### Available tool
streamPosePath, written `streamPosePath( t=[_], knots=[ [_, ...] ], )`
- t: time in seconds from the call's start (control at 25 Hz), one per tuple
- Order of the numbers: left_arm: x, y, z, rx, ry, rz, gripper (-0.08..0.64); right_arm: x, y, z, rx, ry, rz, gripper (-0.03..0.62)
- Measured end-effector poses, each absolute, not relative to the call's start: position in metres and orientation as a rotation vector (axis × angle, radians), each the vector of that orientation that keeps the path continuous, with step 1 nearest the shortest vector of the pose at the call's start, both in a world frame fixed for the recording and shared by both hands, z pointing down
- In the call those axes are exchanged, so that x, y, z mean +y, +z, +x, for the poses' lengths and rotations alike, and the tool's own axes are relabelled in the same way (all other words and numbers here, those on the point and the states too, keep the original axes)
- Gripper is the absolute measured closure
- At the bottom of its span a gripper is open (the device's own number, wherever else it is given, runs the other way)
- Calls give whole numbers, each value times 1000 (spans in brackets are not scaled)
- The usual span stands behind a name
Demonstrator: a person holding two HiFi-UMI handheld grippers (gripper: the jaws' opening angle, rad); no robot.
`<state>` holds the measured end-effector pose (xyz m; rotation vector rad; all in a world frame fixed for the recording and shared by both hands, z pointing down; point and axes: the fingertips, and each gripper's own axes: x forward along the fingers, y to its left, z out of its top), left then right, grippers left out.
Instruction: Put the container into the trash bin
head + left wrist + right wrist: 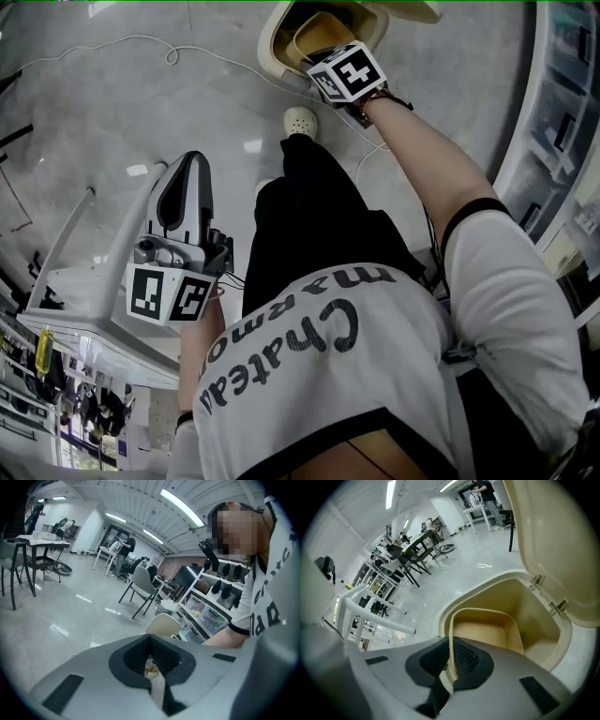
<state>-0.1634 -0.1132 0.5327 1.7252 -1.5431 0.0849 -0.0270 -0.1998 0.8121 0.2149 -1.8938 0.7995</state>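
Observation:
My right gripper (330,58) (450,667) is shut on the rim of a beige, open-topped container (317,36) (487,630). It holds the container upright in the mouth of the cream trash bin (274,54) (546,637), just below rim level. The bin's lid (548,541) (164,625) stands open behind. My left gripper (190,167) (153,667) hangs off to the side above a white table, its jaws together with nothing held. It points toward the bin.
A white table (75,286) stands under the left gripper. On the grey floor a white cable (169,52) runs past the bin. Shelves with plastic drawers (562,103) line the right side. Chairs (140,583) and desks stand farther off.

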Motion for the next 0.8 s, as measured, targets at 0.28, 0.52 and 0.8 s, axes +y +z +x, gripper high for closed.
streamPosePath(
  t=[0.28,0.52,0.8],
  knots=[
    [-98,551,-165,-1568,66,1650,537,-203,839,-23,-1844,778,214,557],
    [-89,560,-161,-1564,61,1612,537,-198,851,-29,-1815,762,177,557],
    [-80,574,-163,-1574,38,1570,537,-201,871,-34,-1769,689,112,557]
  ],
)
